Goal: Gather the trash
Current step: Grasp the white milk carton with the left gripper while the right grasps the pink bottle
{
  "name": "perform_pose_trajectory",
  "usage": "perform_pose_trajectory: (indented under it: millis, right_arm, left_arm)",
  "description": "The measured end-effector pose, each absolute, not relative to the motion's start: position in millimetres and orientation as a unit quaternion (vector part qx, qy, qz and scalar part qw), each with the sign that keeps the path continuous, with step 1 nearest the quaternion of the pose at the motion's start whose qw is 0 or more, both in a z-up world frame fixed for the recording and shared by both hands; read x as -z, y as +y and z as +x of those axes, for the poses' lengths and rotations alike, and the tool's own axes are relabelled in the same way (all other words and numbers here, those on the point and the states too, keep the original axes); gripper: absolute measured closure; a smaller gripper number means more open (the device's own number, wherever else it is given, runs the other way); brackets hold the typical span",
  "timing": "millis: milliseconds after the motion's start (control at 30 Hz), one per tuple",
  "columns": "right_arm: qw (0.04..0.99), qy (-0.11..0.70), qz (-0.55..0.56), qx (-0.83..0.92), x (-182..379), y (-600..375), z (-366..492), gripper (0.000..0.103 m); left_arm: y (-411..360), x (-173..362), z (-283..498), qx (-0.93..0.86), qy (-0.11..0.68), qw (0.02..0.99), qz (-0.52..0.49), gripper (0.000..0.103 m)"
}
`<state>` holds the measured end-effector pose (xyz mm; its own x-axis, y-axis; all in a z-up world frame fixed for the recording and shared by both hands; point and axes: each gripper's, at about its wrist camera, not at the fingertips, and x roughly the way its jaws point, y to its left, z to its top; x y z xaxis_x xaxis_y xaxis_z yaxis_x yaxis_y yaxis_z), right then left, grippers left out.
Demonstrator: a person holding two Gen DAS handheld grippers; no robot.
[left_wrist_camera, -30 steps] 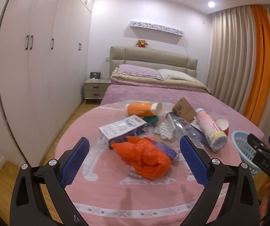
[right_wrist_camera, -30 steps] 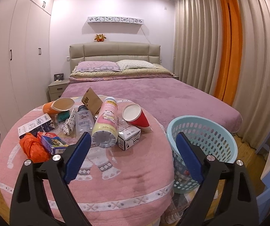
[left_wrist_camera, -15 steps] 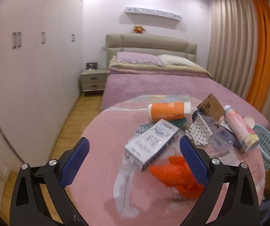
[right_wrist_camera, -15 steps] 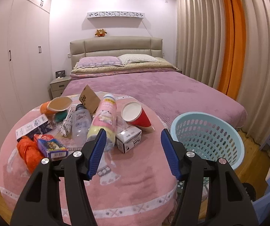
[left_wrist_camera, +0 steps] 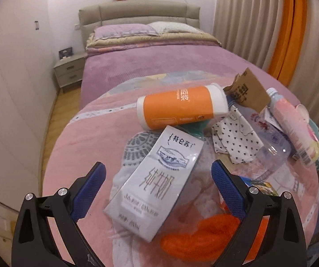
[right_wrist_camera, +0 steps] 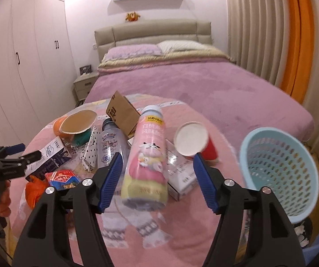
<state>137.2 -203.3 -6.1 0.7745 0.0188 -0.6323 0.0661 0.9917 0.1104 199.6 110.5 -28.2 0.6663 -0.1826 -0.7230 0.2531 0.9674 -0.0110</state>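
Note:
Trash lies in a heap on a round table with a pink cloth (left_wrist_camera: 88,138). My left gripper (left_wrist_camera: 158,191) is open, its jaws on either side of a white milk carton (left_wrist_camera: 157,184) lying flat. My right gripper (right_wrist_camera: 157,178) is open around the lower end of a pink bottle (right_wrist_camera: 147,162) lying on its side. The left gripper also shows in the right wrist view (right_wrist_camera: 29,155) at the carton (right_wrist_camera: 52,153). A light blue basket (right_wrist_camera: 279,171) stands at the table's right edge.
Around the carton lie an orange canister (left_wrist_camera: 181,109), an orange plastic bag (left_wrist_camera: 206,238), a dotted paper bag (left_wrist_camera: 235,140), a clear bottle (right_wrist_camera: 110,146), brown cardboard (right_wrist_camera: 121,113), a red cup (right_wrist_camera: 195,140) and small boxes. A purple bed (right_wrist_camera: 195,82) lies behind, wardrobes (right_wrist_camera: 14,62) at left.
My left gripper has swung left and come down close over the milk carton. My right gripper has moved in on the pink bottle, and its jaws have narrowed.

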Motion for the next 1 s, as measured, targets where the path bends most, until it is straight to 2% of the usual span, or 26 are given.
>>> perform_pose_trajectory:
  millis: [300, 400, 467, 567, 600, 700, 1000]
  right_arm:
    - [0.921, 0.384, 0.068, 0.001, 24, -197, 169, 0.033]
    - [0.916, 0.396, 0.066, 0.012, 30, -196, 178, 0.033]
    - [0.913, 0.401, 0.066, 0.021, 32, -198, 184, 0.033]
    - [0.909, 0.410, 0.070, 0.019, 33, -199, 190, 0.033]
    - [0.907, 0.414, 0.072, 0.017, 34, -199, 192, 0.035]
    - [0.905, 0.419, 0.073, 0.005, 33, -200, 193, 0.056]
    - [0.925, 0.368, 0.093, -0.007, 2, -214, 156, 0.057]
  left_arm:
    - [111, 54, 222, 0.104, 0.447, 0.887, 0.053, 0.011]
    - [110, 59, 229, 0.106, 0.464, 0.879, 0.041, 0.024]
    - [110, 62, 233, 0.103, 0.470, 0.876, 0.039, 0.029]
    - [109, 60, 233, 0.098, 0.463, 0.880, 0.040, 0.043]
    - [109, 58, 230, 0.097, 0.460, 0.882, 0.036, 0.047]
    - [115, 47, 220, 0.100, 0.439, 0.893, 0.009, 0.051]
    - [112, -5, 174, 0.107, 0.360, 0.927, -0.012, 0.051]
